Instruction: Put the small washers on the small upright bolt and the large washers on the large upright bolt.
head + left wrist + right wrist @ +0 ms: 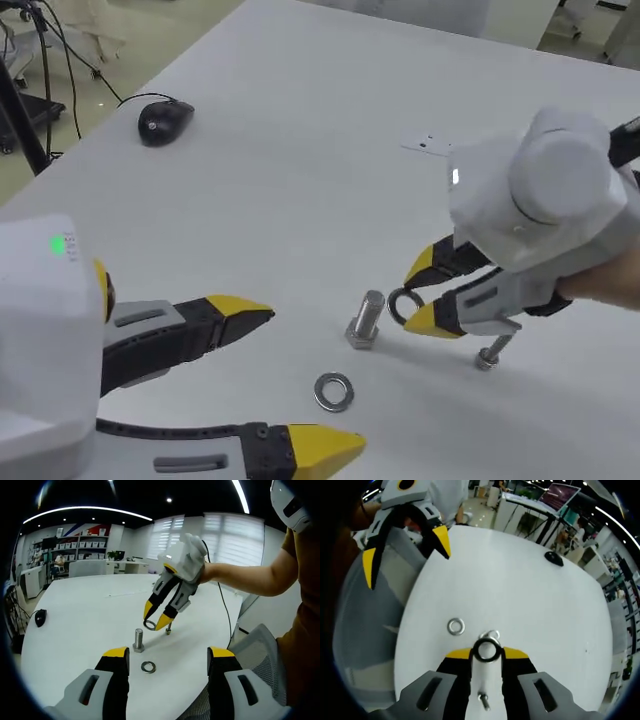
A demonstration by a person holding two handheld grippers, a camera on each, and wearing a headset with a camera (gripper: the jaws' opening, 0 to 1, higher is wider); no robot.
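The counter (300,180) was broad, white and plain. A black mouse (163,121) lay near its far left edge. Beyond that edge the floor (170,40) was pale. Windows (235,535) with closed blinds lined the far wall, and shelves (95,544) of boxes stood to their left above other white desks (90,567). Curved light strips (90,510) glowed on a dark ceiling (150,495). A grey mesh chair (260,655) stood just beside the counter's edge. A lit monitor (560,495) stood on another desk.
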